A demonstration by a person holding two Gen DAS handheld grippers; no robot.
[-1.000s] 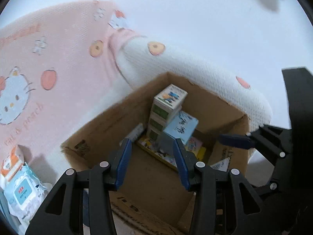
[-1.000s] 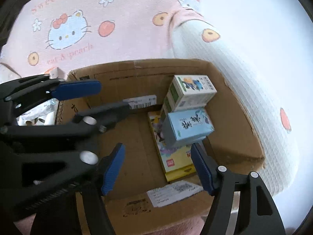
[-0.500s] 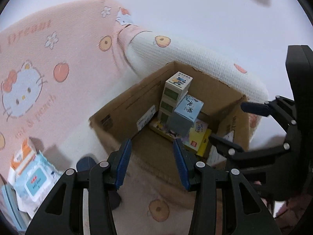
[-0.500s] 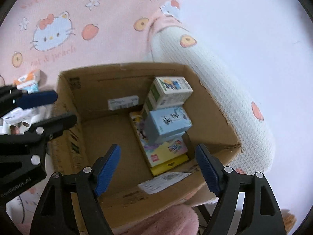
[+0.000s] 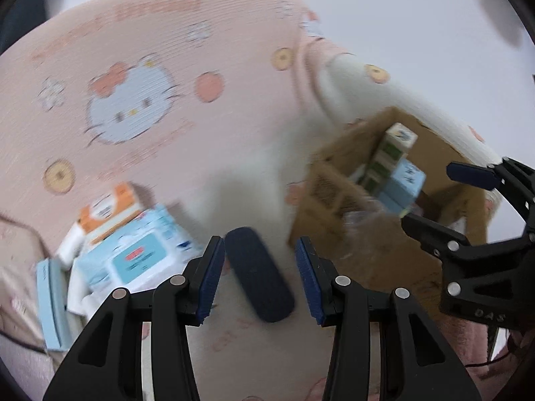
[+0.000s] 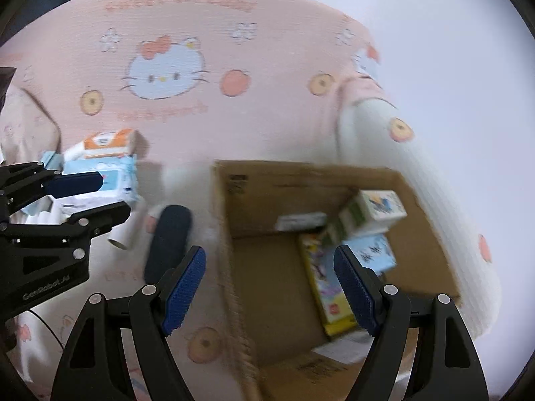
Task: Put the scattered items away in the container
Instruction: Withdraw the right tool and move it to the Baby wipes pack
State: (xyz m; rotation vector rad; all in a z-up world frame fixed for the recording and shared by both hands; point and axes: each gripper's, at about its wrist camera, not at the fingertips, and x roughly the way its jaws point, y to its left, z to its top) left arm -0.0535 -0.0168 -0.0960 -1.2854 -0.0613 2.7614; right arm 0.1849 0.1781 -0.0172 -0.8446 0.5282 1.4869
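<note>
Left gripper (image 5: 255,280) wide open, empty, lined up over dark case (image 5: 259,274) lying on blanket beside box (image 6: 334,200), likely next pick | right gripper (image 6: 269,289) wide open, empty, above box's near wall | wipes pack (image 5: 133,260) and other loose items lie left, outside the box.

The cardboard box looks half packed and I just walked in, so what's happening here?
A person holding two grippers is tidying a bed. The cardboard box already holds several small cartons and a flat yellow pack. Both the left gripper and right gripper are open and empty. The left one points at a dark blue case lying beside the box; wipe packs wait further left.
</note>
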